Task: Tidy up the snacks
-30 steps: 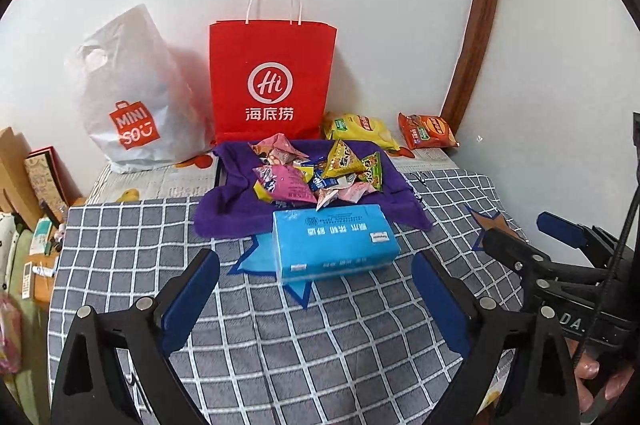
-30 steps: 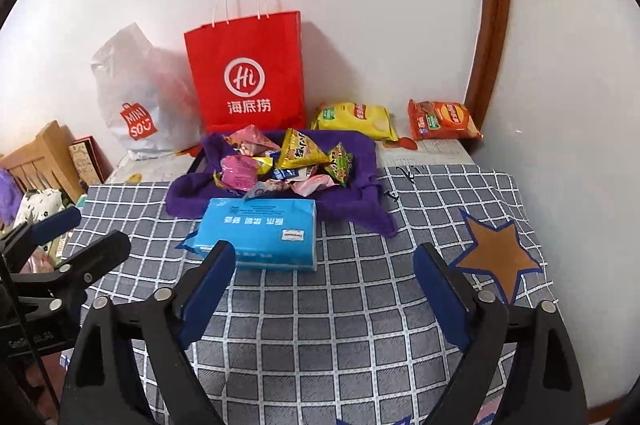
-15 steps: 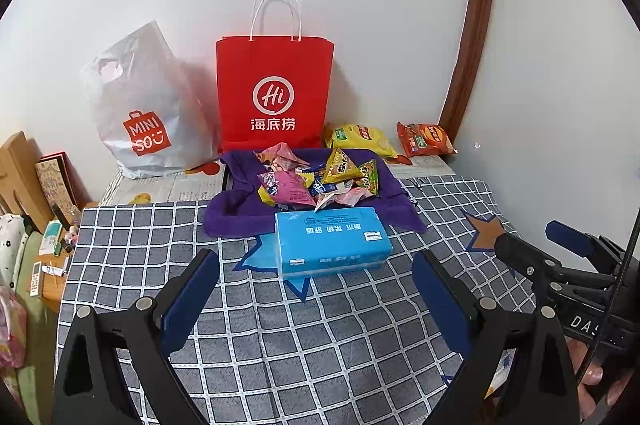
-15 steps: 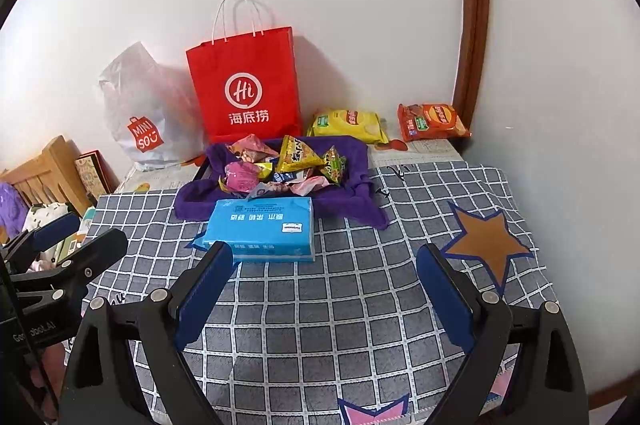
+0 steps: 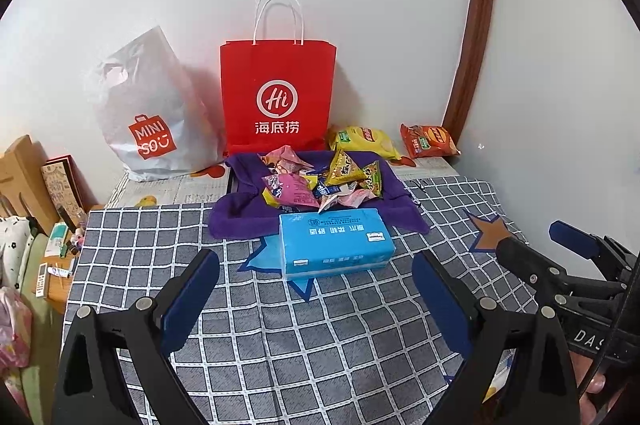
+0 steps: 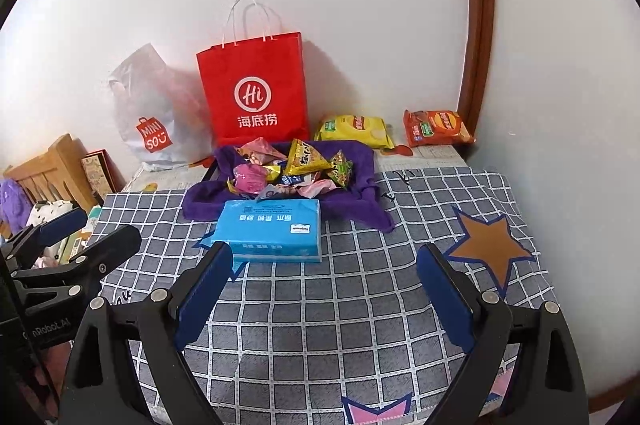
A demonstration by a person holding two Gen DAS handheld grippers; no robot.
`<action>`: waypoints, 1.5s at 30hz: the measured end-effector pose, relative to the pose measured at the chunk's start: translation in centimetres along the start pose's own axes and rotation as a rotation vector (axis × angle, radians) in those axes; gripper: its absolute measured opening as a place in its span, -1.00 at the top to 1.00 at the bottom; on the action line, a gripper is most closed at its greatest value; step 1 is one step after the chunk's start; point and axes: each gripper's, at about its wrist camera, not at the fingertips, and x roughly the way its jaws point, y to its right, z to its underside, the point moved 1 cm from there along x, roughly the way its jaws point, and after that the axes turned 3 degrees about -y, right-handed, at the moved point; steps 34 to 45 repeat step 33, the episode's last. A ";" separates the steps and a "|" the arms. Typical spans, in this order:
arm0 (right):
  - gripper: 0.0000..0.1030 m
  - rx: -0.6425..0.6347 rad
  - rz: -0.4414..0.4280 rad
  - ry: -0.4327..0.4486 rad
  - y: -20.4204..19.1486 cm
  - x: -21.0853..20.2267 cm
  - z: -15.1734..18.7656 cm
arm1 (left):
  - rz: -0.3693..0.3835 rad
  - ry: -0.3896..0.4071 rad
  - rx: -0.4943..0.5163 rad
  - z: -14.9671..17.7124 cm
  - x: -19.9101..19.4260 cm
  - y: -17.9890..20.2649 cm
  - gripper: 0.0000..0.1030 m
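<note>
Both grippers wide, empty: left gripper (image 5: pixel 316 281), right gripper (image 6: pixel 324 275) hover over near checked cloth (image 5: pixel 320 337). Snack pile (image 5: pixel 320 177) on purple towel (image 5: pixel 232 217), far centre, behind blue tissue pack (image 5: pixel 334 245). Risk: reaching over pack could snag it, scatter loose packets. Right view alone shows pink star (image 6: pixel 376 411) at near edge

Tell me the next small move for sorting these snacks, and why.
Probably ease the right gripper forward over the tissue box toward the snack pile on the purple cloth. Both grippers are open and empty, short of the pile, and the box lies between.
</note>
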 end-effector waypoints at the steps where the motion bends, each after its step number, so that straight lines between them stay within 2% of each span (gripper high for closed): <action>1: -0.79 0.001 0.001 -0.001 0.0 0.1 0.0 | 0.000 0.000 0.001 0.0 0.0 0.0 -0.89; 45: -0.79 0.003 -0.005 0.000 -0.4 -0.1 0.0 | -0.006 -0.002 -0.007 0.2 0.2 -0.5 -0.89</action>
